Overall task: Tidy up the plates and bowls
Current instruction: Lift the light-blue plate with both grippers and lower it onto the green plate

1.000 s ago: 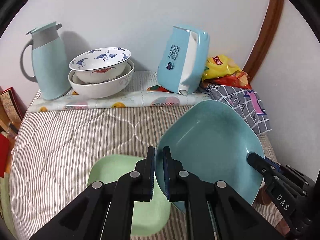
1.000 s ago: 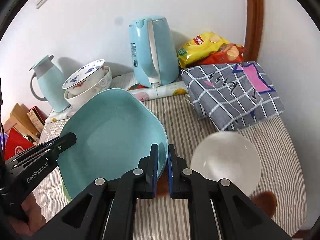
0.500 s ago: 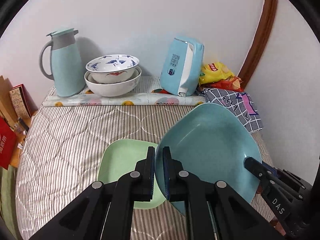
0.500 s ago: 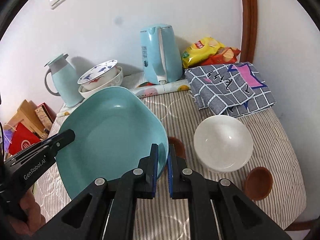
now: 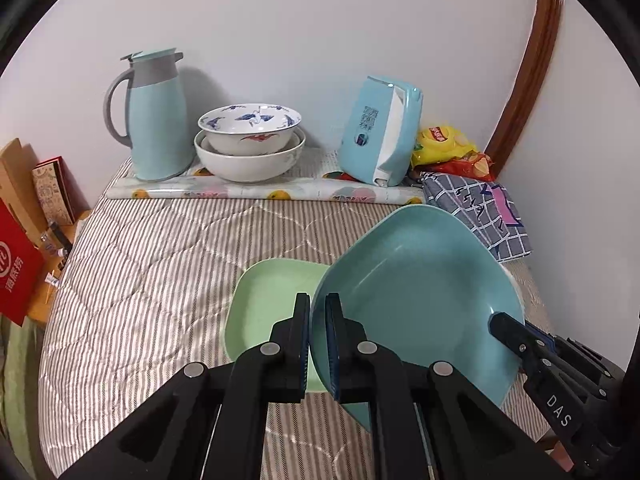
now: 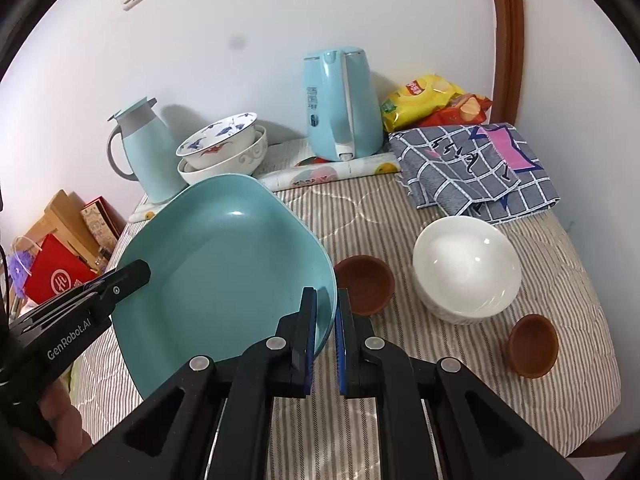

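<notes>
A large teal plate (image 5: 420, 292) is held tilted above the striped bed cover by both grippers. My left gripper (image 5: 318, 320) is shut on its left rim, and my right gripper (image 6: 325, 316) is shut on its right rim; the plate also shows in the right wrist view (image 6: 216, 264). A light green plate (image 5: 264, 308) lies flat under the teal plate's left edge. A white bowl (image 6: 466, 268) and two small brown bowls (image 6: 364, 284) (image 6: 534, 346) sit to the right. Two stacked patterned bowls (image 5: 250, 140) stand at the back.
At the back stand a blue thermos jug (image 5: 154, 116), a blue kettle (image 6: 342, 104) and snack bags (image 6: 432, 100). A checked cloth (image 6: 476, 168) lies at the right. Boxes (image 5: 20, 236) lie off the left edge. Walls close in behind and to the right.
Both grippers have pulled back and up with the teal plate. More of the green plate, the white bowl and the brown bowls now shows.
</notes>
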{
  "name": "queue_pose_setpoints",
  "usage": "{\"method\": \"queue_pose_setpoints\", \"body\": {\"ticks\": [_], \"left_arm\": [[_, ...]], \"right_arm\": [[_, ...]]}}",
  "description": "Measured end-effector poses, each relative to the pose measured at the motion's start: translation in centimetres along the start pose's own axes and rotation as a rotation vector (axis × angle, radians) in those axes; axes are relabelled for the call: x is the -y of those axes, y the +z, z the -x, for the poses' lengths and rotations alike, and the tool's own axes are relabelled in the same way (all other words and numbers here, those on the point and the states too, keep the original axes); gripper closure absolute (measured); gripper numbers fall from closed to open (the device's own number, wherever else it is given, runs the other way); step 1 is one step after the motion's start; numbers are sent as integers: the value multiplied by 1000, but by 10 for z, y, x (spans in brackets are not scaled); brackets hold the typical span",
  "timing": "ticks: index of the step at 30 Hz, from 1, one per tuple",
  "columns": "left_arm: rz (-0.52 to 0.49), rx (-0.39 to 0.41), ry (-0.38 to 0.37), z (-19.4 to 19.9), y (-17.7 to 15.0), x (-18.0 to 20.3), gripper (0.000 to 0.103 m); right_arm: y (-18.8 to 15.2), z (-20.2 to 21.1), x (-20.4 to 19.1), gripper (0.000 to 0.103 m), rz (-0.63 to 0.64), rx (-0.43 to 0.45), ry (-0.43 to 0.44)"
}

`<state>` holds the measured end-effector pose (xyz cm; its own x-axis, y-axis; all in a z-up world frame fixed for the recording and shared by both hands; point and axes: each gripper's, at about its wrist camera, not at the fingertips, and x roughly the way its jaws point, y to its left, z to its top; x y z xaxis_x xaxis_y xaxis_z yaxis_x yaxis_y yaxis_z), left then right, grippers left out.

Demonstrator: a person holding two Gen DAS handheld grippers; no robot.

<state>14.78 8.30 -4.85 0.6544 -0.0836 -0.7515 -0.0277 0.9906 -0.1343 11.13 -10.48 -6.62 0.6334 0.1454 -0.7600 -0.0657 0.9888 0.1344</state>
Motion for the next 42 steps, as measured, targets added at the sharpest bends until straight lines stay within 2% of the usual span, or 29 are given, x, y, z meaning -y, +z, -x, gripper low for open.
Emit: {"method": "queue_pose_setpoints", "body": {"ticks": [20,42], "left_arm": [[43,-68,78,-22,-22,-37,95],[110,-166,73,-69,-30,-64,95]], "right_arm": [[-22,-40,-25,94,34,-77,45],[-21,-90,-37,94,64,-154,34]]}}
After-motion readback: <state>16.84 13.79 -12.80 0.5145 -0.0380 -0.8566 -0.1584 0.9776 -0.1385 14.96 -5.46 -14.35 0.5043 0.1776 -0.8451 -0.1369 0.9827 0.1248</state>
